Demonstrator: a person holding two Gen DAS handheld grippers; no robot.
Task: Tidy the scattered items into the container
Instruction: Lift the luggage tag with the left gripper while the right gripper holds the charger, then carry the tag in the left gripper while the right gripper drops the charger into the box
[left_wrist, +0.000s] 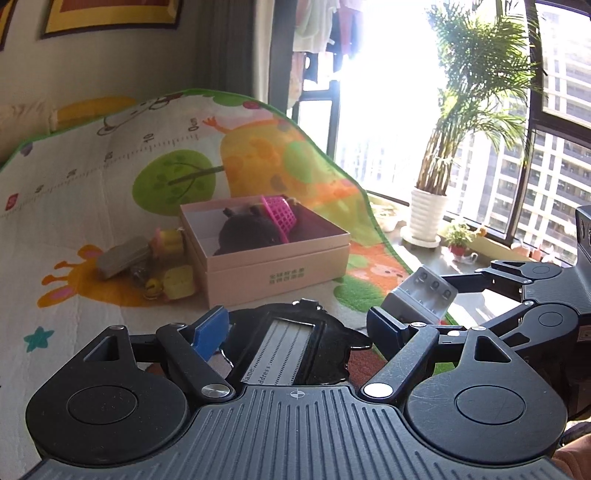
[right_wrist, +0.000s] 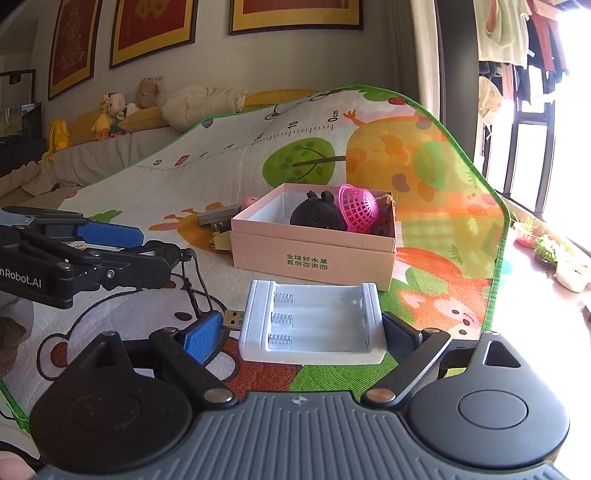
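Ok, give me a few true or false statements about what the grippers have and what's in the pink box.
1. A pink mesh basket sits inside the pink box. True.
2. The right gripper is empty. False: its jaws are closed on a white battery charger.
3. The charger's slots are full of batteries. False: the slots are empty, with bare springs showing.
4. The left gripper holds a black tag with a name and address card. True.
5. Everything else is already in the box. False: a grey block and a yellow piece lie beside it on the play mat.
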